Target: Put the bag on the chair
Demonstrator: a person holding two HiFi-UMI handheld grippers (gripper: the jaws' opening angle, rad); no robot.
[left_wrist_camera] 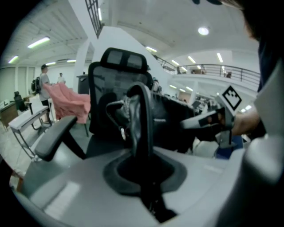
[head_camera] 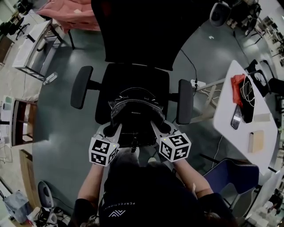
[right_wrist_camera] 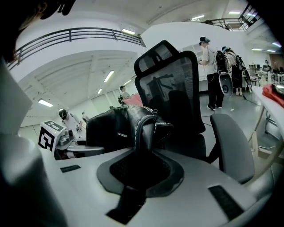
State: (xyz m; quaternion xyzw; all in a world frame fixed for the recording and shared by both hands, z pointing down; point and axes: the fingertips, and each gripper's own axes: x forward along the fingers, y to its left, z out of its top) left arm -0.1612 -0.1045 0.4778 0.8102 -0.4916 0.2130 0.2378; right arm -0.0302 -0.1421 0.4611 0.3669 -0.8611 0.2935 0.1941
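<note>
A black leather bag [head_camera: 136, 108] hangs just over the front of the seat of a black office chair [head_camera: 133, 73]; whether it touches the seat I cannot tell. My left gripper [head_camera: 117, 127] is shut on the bag's left handle strap [left_wrist_camera: 141, 115], which runs up between its jaws. My right gripper [head_camera: 154, 126] is shut on the right handle strap [right_wrist_camera: 144, 128]. In the right gripper view the bag's body [right_wrist_camera: 111, 126] lies in front of the chair's mesh back [right_wrist_camera: 173, 84]. The left gripper view shows the bag [left_wrist_camera: 171, 122] and the right gripper [left_wrist_camera: 208, 119] beyond it.
The chair's armrests [head_camera: 81, 86] [head_camera: 185, 101] flank the bag. A white table [head_camera: 228, 124] with a red cloth and phones stands at the right, a blue chair [head_camera: 230, 177] below it. Pink fabric [head_camera: 71, 13] lies at the back left. People stand in the distance [right_wrist_camera: 213, 66].
</note>
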